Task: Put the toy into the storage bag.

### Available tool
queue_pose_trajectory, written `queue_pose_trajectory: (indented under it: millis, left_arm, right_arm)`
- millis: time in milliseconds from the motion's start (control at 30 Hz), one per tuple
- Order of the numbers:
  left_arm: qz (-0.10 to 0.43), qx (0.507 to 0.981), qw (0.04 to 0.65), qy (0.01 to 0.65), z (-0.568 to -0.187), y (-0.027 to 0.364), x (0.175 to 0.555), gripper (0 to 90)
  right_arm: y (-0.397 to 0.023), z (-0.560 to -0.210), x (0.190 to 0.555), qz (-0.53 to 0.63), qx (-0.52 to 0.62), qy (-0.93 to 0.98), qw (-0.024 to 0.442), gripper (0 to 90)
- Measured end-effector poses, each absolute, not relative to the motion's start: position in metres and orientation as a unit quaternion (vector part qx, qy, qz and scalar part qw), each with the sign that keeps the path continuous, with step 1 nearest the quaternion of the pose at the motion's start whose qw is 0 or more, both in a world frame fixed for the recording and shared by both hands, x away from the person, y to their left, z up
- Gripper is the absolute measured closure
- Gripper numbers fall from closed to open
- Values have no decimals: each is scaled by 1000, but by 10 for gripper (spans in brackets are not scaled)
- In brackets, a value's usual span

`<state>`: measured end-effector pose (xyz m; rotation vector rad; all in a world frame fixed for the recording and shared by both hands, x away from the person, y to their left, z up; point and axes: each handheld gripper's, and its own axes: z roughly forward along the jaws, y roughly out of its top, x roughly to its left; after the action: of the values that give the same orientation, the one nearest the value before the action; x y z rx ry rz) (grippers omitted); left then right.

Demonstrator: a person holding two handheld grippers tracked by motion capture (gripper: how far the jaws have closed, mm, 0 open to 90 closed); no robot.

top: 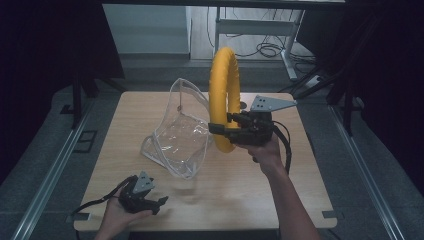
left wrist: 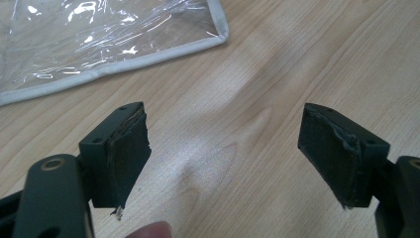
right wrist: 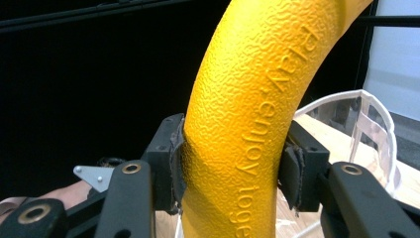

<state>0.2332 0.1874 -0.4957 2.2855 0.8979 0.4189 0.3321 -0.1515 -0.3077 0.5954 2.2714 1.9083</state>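
Light wooden table, with a clear plastic bag standing near its middle.

yellow ring: 1 | clear plastic bag: 1 | grippers: 2, right gripper, left gripper | counter: 1

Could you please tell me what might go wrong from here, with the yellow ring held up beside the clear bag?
1. The right gripper clamps the yellow ring low on its rim, so the tall ring might pivot between the jaws.
2. The clear bag stands unsupported; the ring could push it over.
3. The left gripper rests open, apart from the bag, so nothing steadies its mouth.
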Motion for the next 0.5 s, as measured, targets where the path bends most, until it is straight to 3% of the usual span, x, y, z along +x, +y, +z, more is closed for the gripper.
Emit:
queue_pose_trajectory:
  millis: [500]
  left_arm:
    - [159,869,320,342,-494,188,233,199]
  right_arm:
    - [-135,-284,324,649,164,740,65,500]
